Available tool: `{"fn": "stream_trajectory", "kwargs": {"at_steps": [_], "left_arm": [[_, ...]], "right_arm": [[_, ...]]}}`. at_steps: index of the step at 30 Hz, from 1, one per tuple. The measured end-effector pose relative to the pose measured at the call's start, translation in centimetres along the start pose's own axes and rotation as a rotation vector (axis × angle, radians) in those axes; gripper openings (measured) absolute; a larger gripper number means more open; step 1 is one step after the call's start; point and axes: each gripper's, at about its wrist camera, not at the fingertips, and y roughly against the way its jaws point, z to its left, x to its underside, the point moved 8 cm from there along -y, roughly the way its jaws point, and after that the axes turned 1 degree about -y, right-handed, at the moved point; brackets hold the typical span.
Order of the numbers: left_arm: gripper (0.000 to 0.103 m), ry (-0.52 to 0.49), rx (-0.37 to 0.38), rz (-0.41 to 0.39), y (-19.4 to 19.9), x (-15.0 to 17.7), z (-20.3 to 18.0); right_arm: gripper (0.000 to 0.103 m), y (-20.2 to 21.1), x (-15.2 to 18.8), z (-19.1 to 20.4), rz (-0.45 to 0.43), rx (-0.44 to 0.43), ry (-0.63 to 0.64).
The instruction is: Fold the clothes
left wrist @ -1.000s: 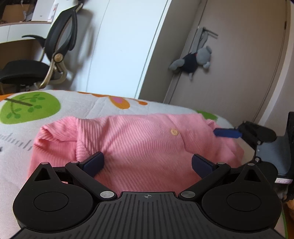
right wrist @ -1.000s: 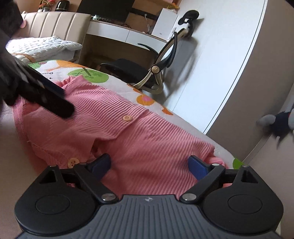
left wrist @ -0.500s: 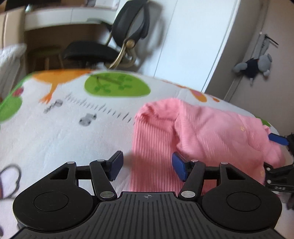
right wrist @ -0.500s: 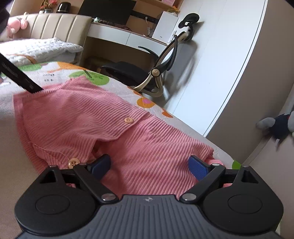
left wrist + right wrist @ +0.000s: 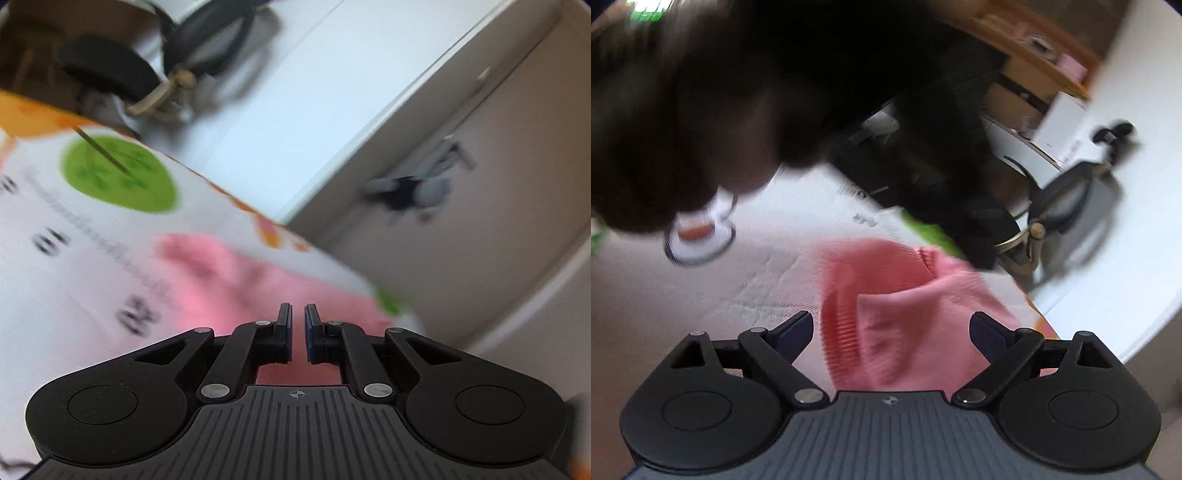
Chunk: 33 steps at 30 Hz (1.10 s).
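Observation:
A pink ribbed garment (image 5: 236, 284) lies on the printed bed cover (image 5: 66, 236), blurred in the left wrist view. My left gripper (image 5: 298, 325) is above its near part, fingers nearly together with a thin gap and nothing seen between them. In the right wrist view the garment (image 5: 894, 314) lies folded over itself just ahead of my right gripper (image 5: 890, 328), which is open and empty above it. A dark blurred shape (image 5: 738, 92), the other arm or tool, fills the upper left and hides much of the bed.
A black office chair (image 5: 155, 70) stands past the bed's far edge by a white wardrobe (image 5: 295, 110). A grey plush toy (image 5: 413, 190) hangs on the door. The chair (image 5: 1071, 206) and a desk (image 5: 1034, 85) also show in the right wrist view.
My left gripper has closed from open to nearly shut and has tilted and swung fast. The right view has shifted; the dark shape now crosses its upper left. Both views are motion-blurred.

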Motion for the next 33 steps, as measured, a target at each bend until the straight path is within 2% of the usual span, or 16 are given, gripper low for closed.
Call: {"fn": "stream_trajectory", "kwargs": {"at_steps": [2, 4, 5, 7, 8, 9, 11, 14, 17, 19, 20, 24, 27, 31, 33], "left_arm": [[0.009, 0.007, 0.011, -0.005, -0.1, -0.2, -0.2], [0.009, 0.010, -0.031, -0.032, 0.2, -0.7, 0.6], [0.013, 0.004, -0.071, -0.050, 0.6, -1.0, 1.2], [0.038, -0.044, -0.187, -0.074, 1.4, -1.4, 2.7], [0.061, -0.075, -0.247, -0.073, 1.6, -1.4, 3.5], [0.067, -0.109, -0.306, -0.067, 1.6, -1.2, 4.3], [0.066, -0.165, -0.394, -0.042, 1.2, -0.3, 5.6], [0.065, -0.178, -0.418, 0.008, -0.4, 1.3, 6.7], [0.060, -0.203, -0.405, -0.008, -1.5, 1.7, 6.5], [0.031, -0.196, -0.385, 0.000, -2.0, 1.7, 6.4], [0.011, -0.189, -0.380, 0.005, -2.2, 1.8, 6.4], [0.008, -0.186, -0.375, -0.004, -2.1, 1.9, 6.0], [0.007, -0.160, -0.336, -0.015, -1.6, 1.8, 5.3], [0.007, -0.049, -0.184, -0.013, -1.0, 1.4, 3.3], [0.007, -0.038, -0.153, -0.017, -1.0, 1.1, 2.4]], "right_arm": [[0.096, -0.6, -0.2, 0.1, -0.006, 0.013, -0.001], [0.095, -0.6, -0.2, -0.2, -0.006, 0.016, -0.021], [0.095, -0.3, 0.2, -0.3, -0.001, 0.013, -0.027], [0.095, 0.3, 1.0, -0.4, 0.000, -0.001, -0.045], [0.095, 0.6, 1.4, -0.5, 0.001, -0.008, -0.054], [0.095, 0.9, 1.7, -0.6, 0.001, -0.016, -0.064], [0.095, 1.2, 1.7, -0.4, -0.005, -0.023, -0.070], [0.095, 1.7, 1.4, 0.1, -0.016, -0.033, -0.077], [0.095, 2.3, 1.0, 0.7, -0.031, -0.038, -0.075], [0.095, 2.5, 0.8, 0.7, -0.038, -0.029, -0.060], [0.095, 2.5, 0.7, 0.7, -0.042, -0.024, -0.053], [0.095, 2.1, 0.7, 0.1, -0.033, -0.011, -0.073], [0.095, 1.8, 0.6, -0.1, -0.029, -0.015, -0.094], [0.095, 1.1, 0.1, 0.2, -0.040, -0.014, -0.071], [0.095, 0.4, -0.3, 0.3, -0.048, 0.018, -0.039]]}}
